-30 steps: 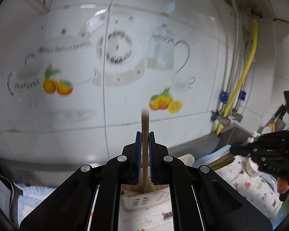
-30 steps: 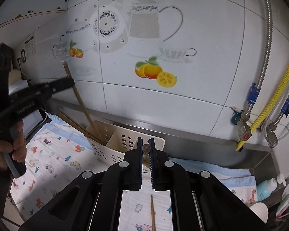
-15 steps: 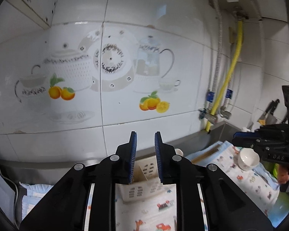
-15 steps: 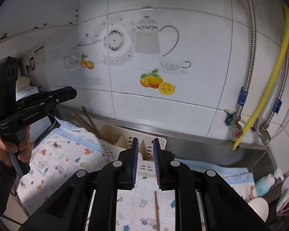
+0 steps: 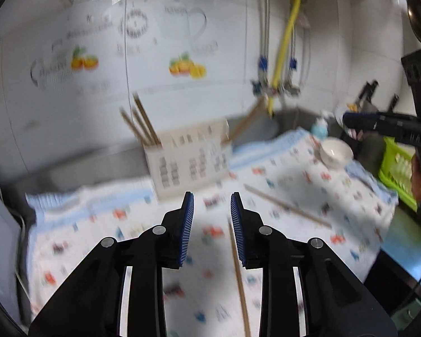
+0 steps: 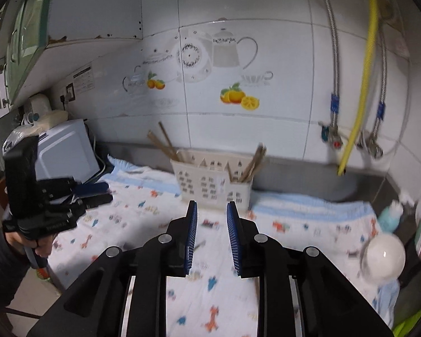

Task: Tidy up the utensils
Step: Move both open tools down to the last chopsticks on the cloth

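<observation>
a: on the printed cloth (image 5: 280, 179), under the left gripper (image 5: 212, 196), one chopstick (image 5: 238, 275) lay w/ its long axis running away from the camera, far tip near the right pad. see it?

b: yep. its near end was cut off at the bottom edge of the left wrist view. the left gripper was spread wide, nothing between the pads, hovering above the cloth.

a: 2nd chopstick (image 5: 287, 206)?

b: lay flat on the cloth too, diagonal, far end pointing toward the utensil holder (image 5: 188, 163), near end toward the right side. well apart from the 1st one.

a: & the holder?

b: cream, w/ cut-out holes, stood on the cloth near the tiled wall (image 6: 266, 14). three chopsticks (image 5: 140, 123) stuck up from its left end, leaning left. a bundle (image 6: 252, 163) stood in the right end, leaning right.

a: right gripper (image 6: 209, 205)?

b: also wide apart, empty, aimed at the holder. from the left wrist view it showed at the far right edge, hand partly cut off by the frame.

a: anything hard to read?

b: left wrist view was blurred throughout, so the holder's holes & cloth print were smeared. in the right wrist view a short brown bit (image 6: 199, 245) showed beside the left finger, prob. a chopstick, mostly hidden by the gripper body. couldn't tell which one. white bowl (image 6: 384, 258) at right was blurry as well.
</observation>
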Available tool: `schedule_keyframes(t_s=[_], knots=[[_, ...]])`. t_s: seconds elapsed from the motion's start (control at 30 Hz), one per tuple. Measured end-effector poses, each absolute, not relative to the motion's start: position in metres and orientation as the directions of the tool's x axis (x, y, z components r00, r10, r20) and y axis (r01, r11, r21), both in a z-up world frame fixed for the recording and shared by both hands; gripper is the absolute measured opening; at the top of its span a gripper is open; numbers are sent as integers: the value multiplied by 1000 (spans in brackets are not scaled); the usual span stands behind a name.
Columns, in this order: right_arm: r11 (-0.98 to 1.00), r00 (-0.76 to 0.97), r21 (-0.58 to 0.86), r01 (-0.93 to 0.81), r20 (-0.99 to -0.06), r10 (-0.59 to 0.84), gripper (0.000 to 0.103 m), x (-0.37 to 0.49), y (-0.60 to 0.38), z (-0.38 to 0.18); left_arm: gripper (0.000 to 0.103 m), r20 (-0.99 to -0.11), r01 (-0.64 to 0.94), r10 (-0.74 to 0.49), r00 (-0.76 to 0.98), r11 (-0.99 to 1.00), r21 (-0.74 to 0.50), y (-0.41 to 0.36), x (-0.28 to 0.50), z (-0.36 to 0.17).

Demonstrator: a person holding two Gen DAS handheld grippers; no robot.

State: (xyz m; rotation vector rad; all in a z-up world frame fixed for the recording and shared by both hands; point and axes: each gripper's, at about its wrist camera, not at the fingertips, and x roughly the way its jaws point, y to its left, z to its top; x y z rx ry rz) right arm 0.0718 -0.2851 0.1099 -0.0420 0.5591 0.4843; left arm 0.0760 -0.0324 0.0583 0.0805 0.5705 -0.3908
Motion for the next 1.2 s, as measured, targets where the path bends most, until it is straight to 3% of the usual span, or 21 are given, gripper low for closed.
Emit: schedule_keyframes(t_s=[0.27,0.5,0.6,1.0,1.2], knots=[[912,731,115,-394,-563,387,22,36,-305,42,28,-680,419,-364,637,903,-90,-42,44,-30],[930,697,142,-340,-625,350,22,35,-322,-17,28,-743,402,-357,566,906,-129,-42,35,-73],[942,685,138,-307,-655,319,22,41,-331,-39,32,-759,394,-347,551,910,-130,-45,31,-85],[961,638,55,-270,-737,221,22,76,-339,-89,31,-759,377,-299,579,923,-77,-54,29,-98],[960,629,26,-280,-750,204,18,86,-335,-99,22,-746,365,-269,610,930,-37,-56,29,-99]])
